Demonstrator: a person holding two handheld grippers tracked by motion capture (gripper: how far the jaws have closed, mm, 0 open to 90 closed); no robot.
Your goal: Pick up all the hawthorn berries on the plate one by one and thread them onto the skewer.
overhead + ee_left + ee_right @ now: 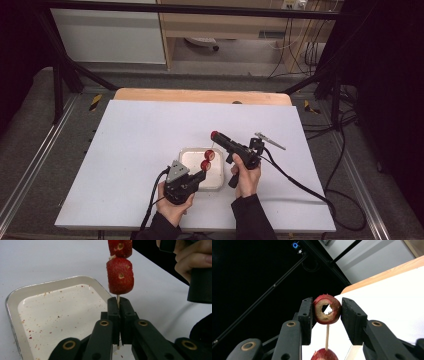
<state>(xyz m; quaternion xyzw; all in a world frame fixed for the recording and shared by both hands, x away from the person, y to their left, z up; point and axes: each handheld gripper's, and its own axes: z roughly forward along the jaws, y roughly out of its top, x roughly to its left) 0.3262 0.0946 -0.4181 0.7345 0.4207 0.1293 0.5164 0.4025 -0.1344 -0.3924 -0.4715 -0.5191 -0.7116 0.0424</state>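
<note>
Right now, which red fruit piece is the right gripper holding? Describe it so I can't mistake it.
Start at the white rectangular tray on the white table. Above its far right corner, the right gripper clamps a hollow red fruit ring. Unlike the two red fruit pieces skewered on the thin wooden stick, it's not yet threaded.

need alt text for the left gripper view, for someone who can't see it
The left tongs are shut on a thin wooden skewer that stands upright with two red cored fruits threaded on it. Behind sits a shallow white tray speckled with red flecks, on a white table. A hand holding the other tool is at upper right.
</note>
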